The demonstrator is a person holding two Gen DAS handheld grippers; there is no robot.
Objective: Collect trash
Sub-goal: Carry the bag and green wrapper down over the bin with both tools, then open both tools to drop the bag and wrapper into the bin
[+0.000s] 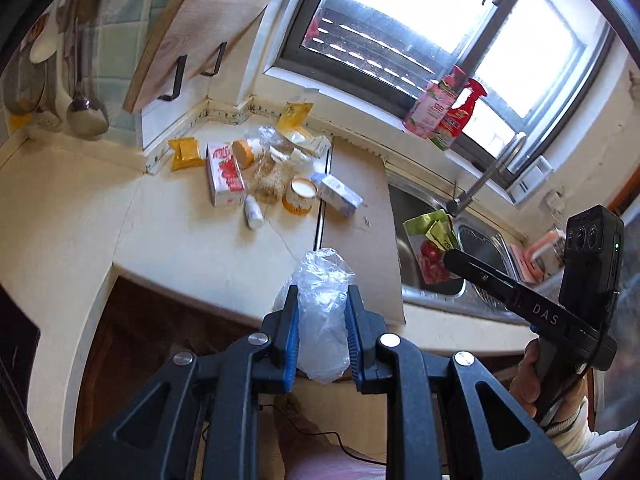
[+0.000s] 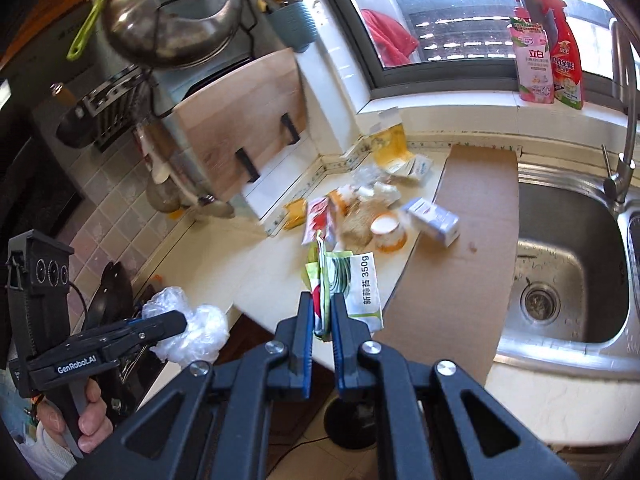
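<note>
While both grippers hang off the cream counter's front edge [image 1: 224, 288], left gripper [image 1: 322, 316] pinches one crumpled clear plastic bag [image 1: 322, 320], right gripper [image 2: 320, 312] pinches one green-white printed wrapper [image 2: 356, 280]; trash pile [image 1: 264, 172] at eleven o'clock.

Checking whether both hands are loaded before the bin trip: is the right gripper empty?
No, the right gripper is shut on a green and white food packet, seen in the right wrist view.

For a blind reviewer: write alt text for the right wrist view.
The right gripper pinches a green-and-white food wrapper above the cream countertop, where packaging litter is piled; the left gripper holds a crumpled clear plastic bag.
</note>
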